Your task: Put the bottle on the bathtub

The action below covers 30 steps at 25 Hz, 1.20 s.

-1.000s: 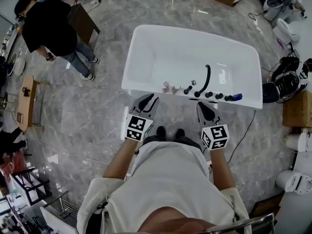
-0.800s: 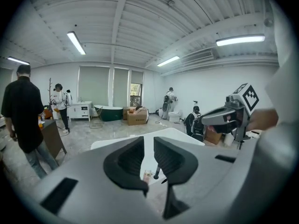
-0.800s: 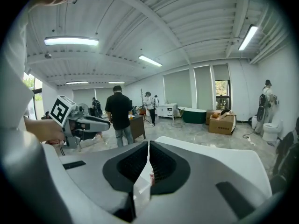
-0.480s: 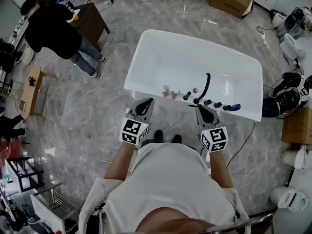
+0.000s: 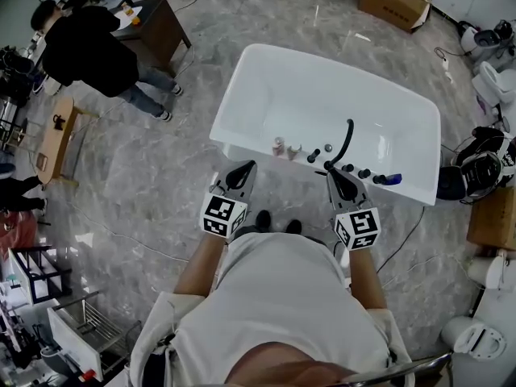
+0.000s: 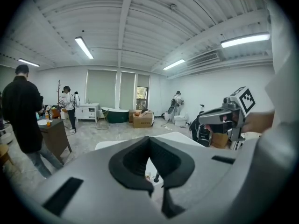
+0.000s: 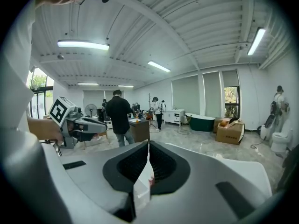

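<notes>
The bottle, small and pinkish as far as I can make out from here, stands upright on the near rim of the white bathtub, just left of a row of dark tap knobs and a black hose. The left gripper hangs near the rim, apart from the bottle, jaws clenched on nothing. The right gripper is below the knobs, jaws pressed together and empty too. Well off to the side, a person in black stands at a dark table.
</notes>
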Each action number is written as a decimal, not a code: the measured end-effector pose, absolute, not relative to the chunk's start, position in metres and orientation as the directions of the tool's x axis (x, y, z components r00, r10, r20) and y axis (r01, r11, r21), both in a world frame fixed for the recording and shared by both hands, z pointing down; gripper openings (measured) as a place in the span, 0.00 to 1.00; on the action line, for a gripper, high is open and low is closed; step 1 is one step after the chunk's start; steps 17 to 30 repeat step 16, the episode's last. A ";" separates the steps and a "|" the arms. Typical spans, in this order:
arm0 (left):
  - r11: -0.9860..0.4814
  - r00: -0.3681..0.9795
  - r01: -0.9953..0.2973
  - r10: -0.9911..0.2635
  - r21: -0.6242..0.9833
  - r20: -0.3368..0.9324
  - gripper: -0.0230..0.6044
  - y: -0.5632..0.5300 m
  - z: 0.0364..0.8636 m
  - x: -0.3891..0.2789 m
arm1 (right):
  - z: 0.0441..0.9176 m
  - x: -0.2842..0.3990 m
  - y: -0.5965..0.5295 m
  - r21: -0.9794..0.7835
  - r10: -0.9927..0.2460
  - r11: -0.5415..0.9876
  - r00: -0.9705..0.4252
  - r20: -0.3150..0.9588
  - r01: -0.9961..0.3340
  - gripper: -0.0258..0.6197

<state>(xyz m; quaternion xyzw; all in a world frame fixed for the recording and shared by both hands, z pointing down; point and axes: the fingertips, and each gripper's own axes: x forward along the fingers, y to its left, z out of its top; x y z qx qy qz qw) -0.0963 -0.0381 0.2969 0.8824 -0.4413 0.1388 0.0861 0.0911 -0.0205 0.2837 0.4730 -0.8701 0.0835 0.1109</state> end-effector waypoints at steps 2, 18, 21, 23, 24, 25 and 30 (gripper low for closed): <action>-0.594 0.571 -0.804 -0.756 0.029 0.320 0.05 -0.038 0.296 -0.096 | 0.284 0.091 -0.021 -0.042 -0.802 0.541 -0.531 0.274 -0.840 0.09; -0.587 0.563 -0.809 -0.761 0.030 0.322 0.05 -0.044 0.300 -0.102 | 0.288 0.083 -0.030 -0.043 -0.792 0.558 -0.547 0.271 -0.829 0.09; -0.587 0.563 -0.809 -0.761 0.030 0.322 0.05 -0.044 0.300 -0.102 | 0.288 0.083 -0.030 -0.043 -0.792 0.558 -0.547 0.271 -0.829 0.09; -0.587 0.563 -0.809 -0.761 0.030 0.322 0.05 -0.044 0.300 -0.102 | 0.288 0.083 -0.030 -0.043 -0.792 0.558 -0.547 0.271 -0.829 0.09; -0.587 0.563 -0.809 -0.761 0.030 0.322 0.05 -0.044 0.300 -0.102 | 0.288 0.083 -0.030 -0.043 -0.792 0.558 -0.547 0.271 -0.829 0.09; -0.587 0.563 -0.809 -0.761 0.030 0.322 0.05 -0.044 0.300 -0.102 | 0.288 0.083 -0.030 -0.043 -0.792 0.558 -0.547 0.271 -0.829 0.09; -0.587 0.563 -0.809 -0.761 0.030 0.322 0.05 -0.044 0.300 -0.102 | 0.288 0.083 -0.030 -0.043 -0.792 0.558 -0.547 0.271 -0.829 0.09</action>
